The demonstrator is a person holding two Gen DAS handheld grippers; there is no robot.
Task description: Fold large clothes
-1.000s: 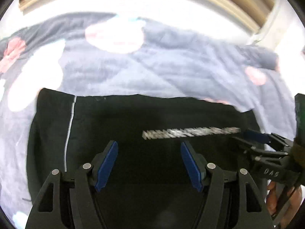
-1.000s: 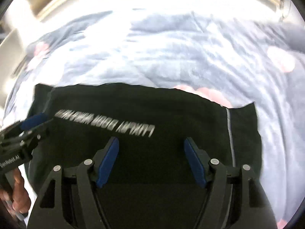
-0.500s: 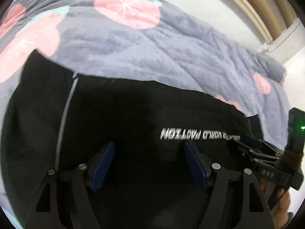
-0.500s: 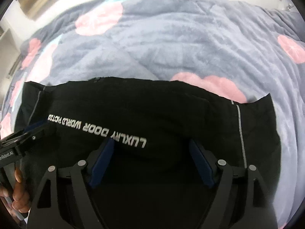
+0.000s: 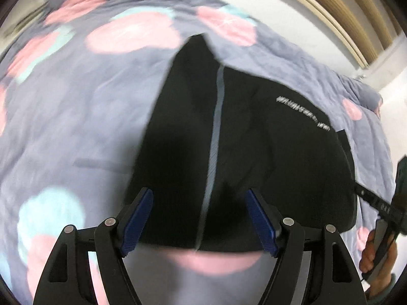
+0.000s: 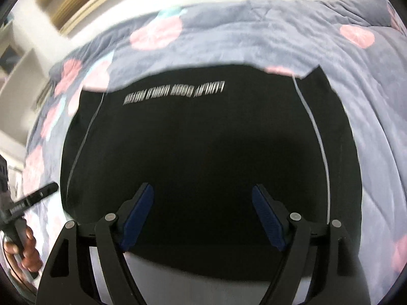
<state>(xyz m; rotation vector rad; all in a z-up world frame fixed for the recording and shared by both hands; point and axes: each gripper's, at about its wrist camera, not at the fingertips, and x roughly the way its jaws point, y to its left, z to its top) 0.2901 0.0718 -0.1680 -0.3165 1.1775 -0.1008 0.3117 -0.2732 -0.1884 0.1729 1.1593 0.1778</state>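
One black garment [image 6: 211, 152], two gaping tongs [image 5: 201, 218] [image 6: 203, 218].

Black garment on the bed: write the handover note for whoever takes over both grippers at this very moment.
Left gripper: open, holding nothing, over the near edge of the black garment by its grey stripe.
Right gripper: open, holding nothing, over the garment's near middle.
Garment: lies flat as a compact rectangle on the floral duvet, white lettering toward the far edge.
Done: appears folded at least partly; how many folds cannot be told.
Left: probably grip an edge and fold again.
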